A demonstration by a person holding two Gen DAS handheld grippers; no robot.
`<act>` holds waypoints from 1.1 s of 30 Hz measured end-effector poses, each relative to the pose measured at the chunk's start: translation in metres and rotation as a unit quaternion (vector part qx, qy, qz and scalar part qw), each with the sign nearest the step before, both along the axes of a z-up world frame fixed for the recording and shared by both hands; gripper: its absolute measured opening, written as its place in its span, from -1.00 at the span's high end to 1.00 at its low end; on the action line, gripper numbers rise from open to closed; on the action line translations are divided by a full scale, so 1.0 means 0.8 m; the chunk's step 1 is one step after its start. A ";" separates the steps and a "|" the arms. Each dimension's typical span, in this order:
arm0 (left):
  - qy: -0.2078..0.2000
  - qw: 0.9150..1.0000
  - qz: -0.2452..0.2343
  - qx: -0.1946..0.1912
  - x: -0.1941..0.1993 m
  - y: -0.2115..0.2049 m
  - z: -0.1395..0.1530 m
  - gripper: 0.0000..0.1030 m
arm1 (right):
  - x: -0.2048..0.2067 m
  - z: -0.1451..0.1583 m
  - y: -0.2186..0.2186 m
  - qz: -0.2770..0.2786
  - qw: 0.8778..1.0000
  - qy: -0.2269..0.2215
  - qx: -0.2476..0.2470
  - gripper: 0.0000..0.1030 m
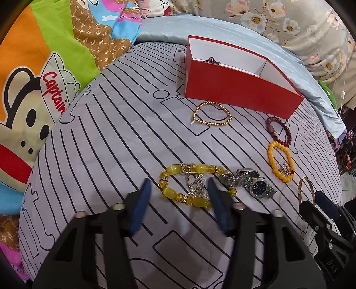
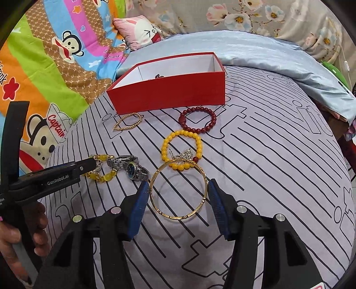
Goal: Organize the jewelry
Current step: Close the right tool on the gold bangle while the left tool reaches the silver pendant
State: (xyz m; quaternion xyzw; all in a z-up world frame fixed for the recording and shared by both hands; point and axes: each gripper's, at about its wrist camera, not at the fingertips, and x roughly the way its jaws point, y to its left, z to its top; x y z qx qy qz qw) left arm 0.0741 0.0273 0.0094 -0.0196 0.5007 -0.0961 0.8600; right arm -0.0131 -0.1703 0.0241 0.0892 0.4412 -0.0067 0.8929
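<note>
A red box (image 1: pixel 233 89) with a white inside stands at the back and holds a dark beaded piece (image 1: pixel 212 60); it also shows in the right wrist view (image 2: pixel 169 93). My left gripper (image 1: pixel 179 184) is open, its fingers on either side of a yellow stone bracelet (image 1: pixel 178 191) with a silver charm. A silver watch (image 1: pixel 251 182) lies just right of it. My right gripper (image 2: pixel 178 185) is open around a gold bangle (image 2: pixel 178 191) on the cloth. A gold bead bracelet (image 1: pixel 211 114), a dark red bracelet (image 2: pixel 198 120) and an orange bead bracelet (image 2: pixel 181 147) lie near the box.
Everything lies on a grey cloth with black lines (image 2: pixel 267 166) over a rounded cushion. A cartoon blanket (image 1: pixel 33 89) lies to the left, blue satin fabric (image 2: pixel 255 51) behind the box and floral fabric (image 2: pixel 278 15) at the back. The cushion drops off at the right.
</note>
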 end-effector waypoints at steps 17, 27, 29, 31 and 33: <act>-0.016 0.999 -0.029 0.003 0.001 -0.022 0.007 0.37 | 0.003 -0.001 -0.005 0.000 1.000 0.001 0.013 -0.02; -0.004 0.999 -0.033 0.005 0.010 -0.029 -0.012 0.73 | 0.002 -0.003 -0.009 -0.003 1.000 0.003 0.019 -0.02; -0.006 0.999 -0.032 0.007 0.009 -0.030 -0.011 0.74 | 0.003 -0.003 -0.009 -0.002 1.000 0.003 0.019 -0.02; -0.009 0.999 -0.031 0.005 0.008 -0.029 -0.010 0.79 | 0.002 -0.003 -0.009 -0.003 1.000 0.003 0.019 -0.02; -0.013 0.999 -0.033 0.002 0.005 -0.029 -0.005 0.96 | 0.002 -0.003 -0.010 -0.004 1.000 0.002 0.019 -0.02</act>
